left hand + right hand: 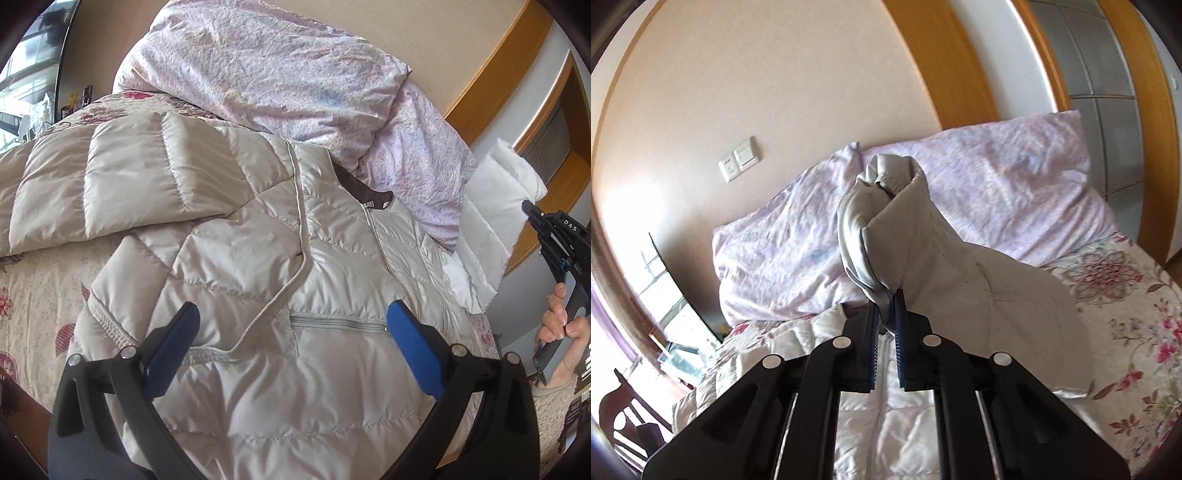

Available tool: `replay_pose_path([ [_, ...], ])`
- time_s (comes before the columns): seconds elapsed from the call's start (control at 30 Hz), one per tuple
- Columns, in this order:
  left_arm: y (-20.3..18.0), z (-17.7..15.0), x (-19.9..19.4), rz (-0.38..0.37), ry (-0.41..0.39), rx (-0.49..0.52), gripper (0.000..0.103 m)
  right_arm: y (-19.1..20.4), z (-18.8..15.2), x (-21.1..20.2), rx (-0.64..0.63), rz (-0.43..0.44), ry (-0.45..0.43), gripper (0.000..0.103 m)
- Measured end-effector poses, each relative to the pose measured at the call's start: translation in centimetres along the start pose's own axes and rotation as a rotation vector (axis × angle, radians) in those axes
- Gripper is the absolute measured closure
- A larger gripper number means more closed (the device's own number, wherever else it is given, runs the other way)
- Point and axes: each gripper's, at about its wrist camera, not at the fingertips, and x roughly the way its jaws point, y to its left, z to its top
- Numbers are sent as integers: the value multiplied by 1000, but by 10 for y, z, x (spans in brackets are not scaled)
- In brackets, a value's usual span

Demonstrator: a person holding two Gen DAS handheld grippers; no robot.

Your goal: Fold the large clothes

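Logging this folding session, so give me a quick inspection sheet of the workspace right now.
Surface: bed with floral bedspread.
Job's things: beige puffer jacket spread on the bed, one sleeve lifted.
Clutter: two lilac pillows at the head of the bed.
Grippers: left hand-held gripper open above the jacket; right hand-held gripper shut on the sleeve.
Cables: nothing seen.
Surroundings: wall switch, wooden door frame, dark chair.

pink crumpled pillows (997, 184) | floral bedspread (1126, 332) | wall switch (740, 158) | wooden door frame (491, 74)
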Motion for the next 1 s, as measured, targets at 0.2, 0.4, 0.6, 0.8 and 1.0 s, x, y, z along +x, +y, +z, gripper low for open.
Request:
replay_pose_path([
  [0.2,23,4,-10,-14,-11,-64,2,52,-50,61,-62,88,186,95],
  [0.4,46,9,-26,35,-68,-99,2,83,-102,105,-191,24,348,94],
  [0.6,71,16,-43,95,-129,-126,2,96,-149,128,-353,-73,498,90],
  [0.8,97,16,-57,121,-163,-175,2,108,-145,106,-358,42,526,34],
  [1.0,116,10,-67,160,-202,-222,2,109,-115,96,-318,-49,342,52],
])
